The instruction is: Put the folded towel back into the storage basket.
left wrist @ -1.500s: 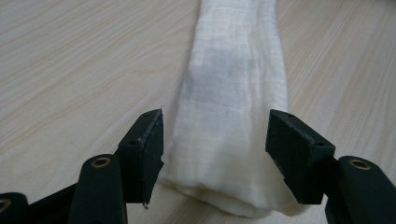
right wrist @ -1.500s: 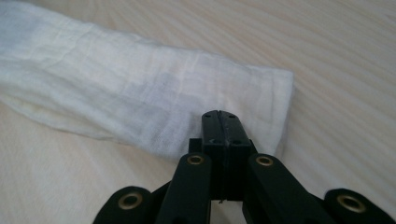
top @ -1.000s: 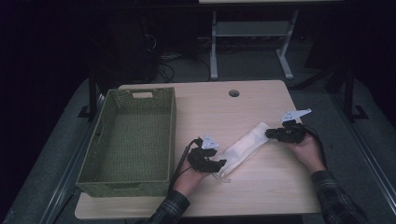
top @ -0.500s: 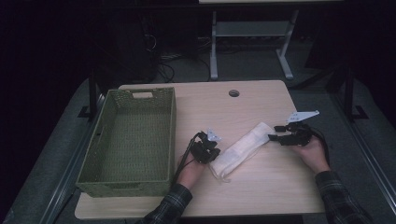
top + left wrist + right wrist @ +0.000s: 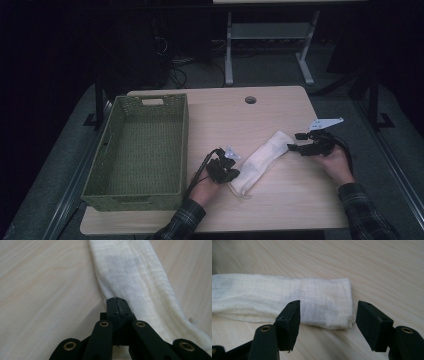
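High view: folded white cloth (image 5: pixel 262 161) lying diagonally on wooden table (image 5: pixel 280 210), right of green woven basket (image 5: pixel 137 150), near end toward the person. Left gripper (image 5: pixel 231 173) at the cloth's near end; left gripper view: jaws fully closed, tips on the cloth's (image 5: pixel 132 277) edge, whether any fabric is pinched between them not discernible. Right gripper (image 5: pixel 294 148) at the cloth's far end; right gripper view: jaws just been opening, now standing apart, the cloth's (image 5: pixel 287 297) squared end lying beyond the gap, not pressed by either pad. Basket well apart from both grippers.
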Demonstrator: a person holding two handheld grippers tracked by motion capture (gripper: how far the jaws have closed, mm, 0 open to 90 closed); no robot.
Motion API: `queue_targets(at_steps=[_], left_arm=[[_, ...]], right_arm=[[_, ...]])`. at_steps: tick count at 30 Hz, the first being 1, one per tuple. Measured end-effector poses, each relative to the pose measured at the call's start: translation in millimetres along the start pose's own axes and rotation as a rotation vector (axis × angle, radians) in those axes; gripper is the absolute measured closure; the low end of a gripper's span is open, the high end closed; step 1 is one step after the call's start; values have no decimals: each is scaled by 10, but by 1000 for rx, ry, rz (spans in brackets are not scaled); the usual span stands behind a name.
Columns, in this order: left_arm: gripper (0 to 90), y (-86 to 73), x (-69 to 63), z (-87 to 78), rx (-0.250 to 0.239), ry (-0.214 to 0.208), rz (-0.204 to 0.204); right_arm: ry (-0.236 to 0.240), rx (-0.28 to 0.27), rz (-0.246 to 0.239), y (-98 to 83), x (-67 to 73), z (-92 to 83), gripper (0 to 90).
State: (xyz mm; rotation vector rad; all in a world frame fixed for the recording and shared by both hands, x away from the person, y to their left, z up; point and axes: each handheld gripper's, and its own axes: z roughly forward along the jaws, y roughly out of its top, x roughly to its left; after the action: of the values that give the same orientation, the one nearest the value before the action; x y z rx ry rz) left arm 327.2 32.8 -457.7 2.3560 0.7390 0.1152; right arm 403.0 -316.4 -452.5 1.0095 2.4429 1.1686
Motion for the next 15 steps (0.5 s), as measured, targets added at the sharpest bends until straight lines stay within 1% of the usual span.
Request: queue_targets(at_steps=[1,2,4,6,7,9,11,12,13,15], left_arm=[[896,-3,-24,4,-4,-12,1],[896,-1,-46,5,4,-31,19],[896,2,-93,19,2,-54,34],[896,14,-149,33,12,-78,66],[896,24,-194,48,14,-95,84],[896,41,-275,79,13,-116,101],[895,56,-344,108,4,-129,113],[895,65,-380,124,7,-145,134],[895,70,-410,140,-1,-153,128],[895,90,-472,171,-2,-176,149]], right_arm=[[3,0,3,0,2,4,361],[6,0,-3,-1,-2,9,359],[7,8,-5,0,6,17,359],[11,9,-14,0,10,28,358],[10,10,-10,1,18,30,358],[20,7,-13,4,27,34,358],[22,5,-17,7,36,41,358],[24,6,-20,7,37,43,358],[26,7,-19,9,39,42,358],[27,8,-14,11,47,44,358]])
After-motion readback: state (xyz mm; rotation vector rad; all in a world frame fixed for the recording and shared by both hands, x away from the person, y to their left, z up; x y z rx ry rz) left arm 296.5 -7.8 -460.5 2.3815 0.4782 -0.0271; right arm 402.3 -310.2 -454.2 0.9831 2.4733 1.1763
